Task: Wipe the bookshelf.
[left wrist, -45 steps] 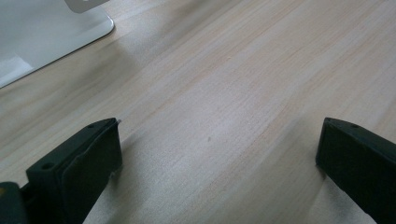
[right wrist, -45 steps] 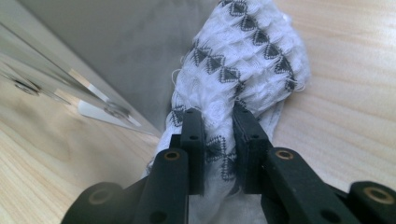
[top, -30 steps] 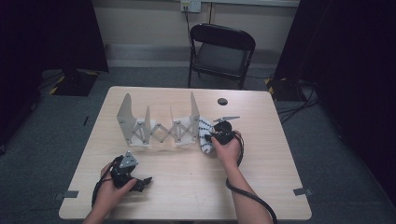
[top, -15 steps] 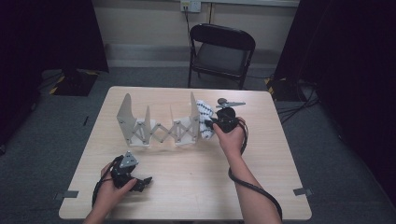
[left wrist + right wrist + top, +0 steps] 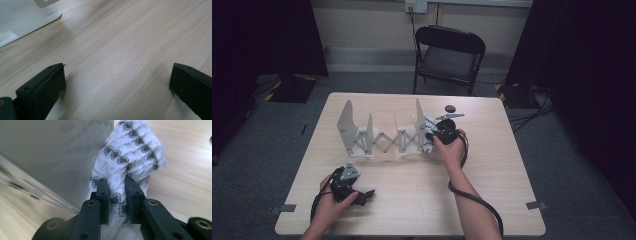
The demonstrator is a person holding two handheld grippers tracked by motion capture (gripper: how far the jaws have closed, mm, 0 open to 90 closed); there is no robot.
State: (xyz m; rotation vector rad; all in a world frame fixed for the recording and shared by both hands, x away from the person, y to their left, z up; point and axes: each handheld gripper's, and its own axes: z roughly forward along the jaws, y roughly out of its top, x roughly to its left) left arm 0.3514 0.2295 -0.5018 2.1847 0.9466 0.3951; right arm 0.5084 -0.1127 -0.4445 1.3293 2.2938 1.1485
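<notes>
Dim room with light falling from above on the pale table, its surroundings nearly black; close views soft, the grey panel beside the cloth streaked with motion blur

In the high view the right tongs are covered by the hand and the black gripper body, so their grip cannot be made out there. The white cloth with black diamond pattern is cut off by the bottom edge in the right gripper view. The small dark round object on the far desk is too small to identify. In the left gripper view the grey metal folding rack is cropped at the top left corner.
</notes>
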